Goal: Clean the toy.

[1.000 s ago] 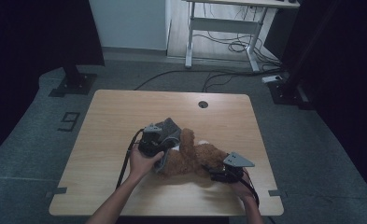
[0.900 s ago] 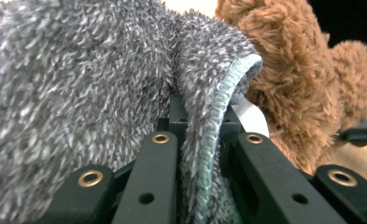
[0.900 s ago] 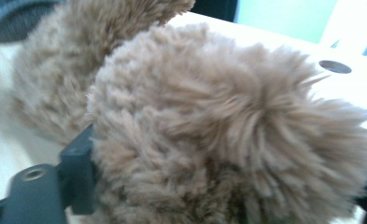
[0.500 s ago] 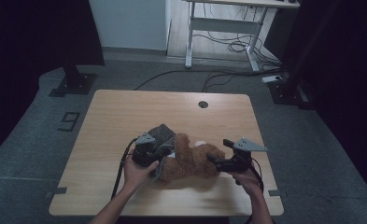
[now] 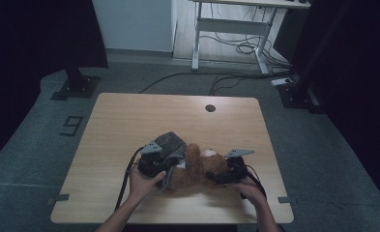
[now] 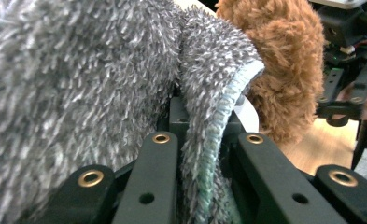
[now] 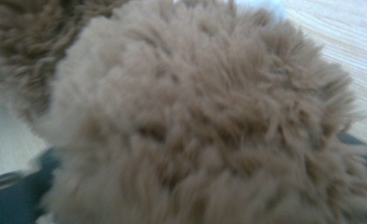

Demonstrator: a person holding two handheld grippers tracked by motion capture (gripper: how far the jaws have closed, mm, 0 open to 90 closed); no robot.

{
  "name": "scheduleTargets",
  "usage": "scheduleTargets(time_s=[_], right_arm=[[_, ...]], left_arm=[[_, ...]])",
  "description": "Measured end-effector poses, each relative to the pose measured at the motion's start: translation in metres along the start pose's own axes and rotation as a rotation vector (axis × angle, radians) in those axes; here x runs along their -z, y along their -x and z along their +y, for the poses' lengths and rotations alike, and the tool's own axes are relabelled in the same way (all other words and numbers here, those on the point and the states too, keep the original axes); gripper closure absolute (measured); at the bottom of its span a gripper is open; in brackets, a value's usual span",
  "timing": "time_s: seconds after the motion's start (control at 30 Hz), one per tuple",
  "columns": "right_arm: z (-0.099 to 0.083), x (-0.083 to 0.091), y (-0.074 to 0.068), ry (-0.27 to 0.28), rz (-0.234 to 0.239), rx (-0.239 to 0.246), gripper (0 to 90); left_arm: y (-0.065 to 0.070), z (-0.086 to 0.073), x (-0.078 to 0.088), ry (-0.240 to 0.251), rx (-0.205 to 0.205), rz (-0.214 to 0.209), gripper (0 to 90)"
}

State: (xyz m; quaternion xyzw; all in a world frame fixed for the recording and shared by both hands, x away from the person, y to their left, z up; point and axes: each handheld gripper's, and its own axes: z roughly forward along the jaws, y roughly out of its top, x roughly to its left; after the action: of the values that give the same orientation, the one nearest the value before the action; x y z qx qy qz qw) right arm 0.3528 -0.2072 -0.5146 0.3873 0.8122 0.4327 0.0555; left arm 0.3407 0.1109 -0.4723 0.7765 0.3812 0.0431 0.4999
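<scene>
A: Nearest first. What are the left tongs (image 5: 164, 166) doing?

B: They sit at about 7 o'clock on the counter (image 5: 120, 125), in the person's left hand (image 5: 141, 182). The jaws are clamped tight on the edge of a grey shaggy cloth (image 6: 78, 84); the left gripper view shows its stitched pale-green hem pinched between them.

A: And the right tongs (image 5: 216, 178)?

B: At about 5 o'clock, held in the right hand (image 5: 250, 188). Their jaws have just been closing, with the brown teddy bear (image 5: 195, 169) between them. The right gripper view is crowded with blurred brown fur (image 7: 209, 121), so I cannot tell whether the pads press on it.

A: Where exactly is the bear?

B: Lying on the counter between the two tongs, near the front edge at roughly 6 o'clock. The cloth touches its left side and rises toward 11 o'clock of it.

A: Farther off?

B: A round cable hole (image 5: 210, 108) near the counter's far edge at 12 o'clock.
</scene>
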Motion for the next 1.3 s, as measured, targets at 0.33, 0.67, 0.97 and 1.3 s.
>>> scheduleTargets(time_s=[0.33,0.67,0.97,1.3], right_arm=[[0.005,0.011,-0.015,0.149,-0.101,0.121,45.3],[0.018,-0.001,-0.008,0.289,-0.307,0.248,41.4],[-0.01,0.002,-0.008,0.301,-0.242,0.305,34.7],[-0.025,-0.001,-0.002,0.285,-0.237,0.287,32.0]], left_arm=[[0.002,0.01,0.012,0.054,-0.003,0.0,82.0],[-0.001,0.021,0.005,0.079,0.017,-0.008,82.0],[0.025,0.045,0.024,0.157,-0.03,-0.067,81.7],[0.077,0.072,-0.033,0.042,-0.127,-0.144,81.2]])
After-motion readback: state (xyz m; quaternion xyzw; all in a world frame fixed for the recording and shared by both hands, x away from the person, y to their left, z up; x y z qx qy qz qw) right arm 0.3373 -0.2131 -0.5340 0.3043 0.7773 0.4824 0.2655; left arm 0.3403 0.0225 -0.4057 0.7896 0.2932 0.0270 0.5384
